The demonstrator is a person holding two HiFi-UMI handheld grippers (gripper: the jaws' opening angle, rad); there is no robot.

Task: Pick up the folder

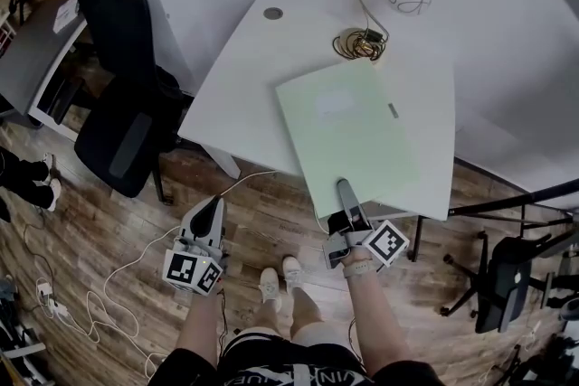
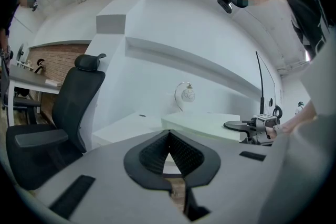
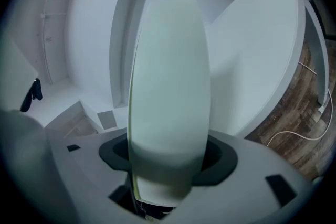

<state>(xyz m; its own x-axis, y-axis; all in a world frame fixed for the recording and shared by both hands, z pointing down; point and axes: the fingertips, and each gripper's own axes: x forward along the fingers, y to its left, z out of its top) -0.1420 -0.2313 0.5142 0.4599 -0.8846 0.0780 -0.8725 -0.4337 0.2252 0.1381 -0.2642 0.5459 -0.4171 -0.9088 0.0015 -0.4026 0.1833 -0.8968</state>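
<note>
One edge held: your right gripper (image 1: 346, 194) clamped the folder (image 1: 348, 127) at 6 o'clock, so it could sag and slip; left gripper (image 1: 208, 208) was clenched, empty.

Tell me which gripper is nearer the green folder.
Right. The right gripper grips the folder at its near edge; the left gripper is apart from it, over the floor beside the desk.

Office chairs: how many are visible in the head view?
2. One black chair stands left of the white desk; the other chair is at the lower right. More may be out of view.
</note>
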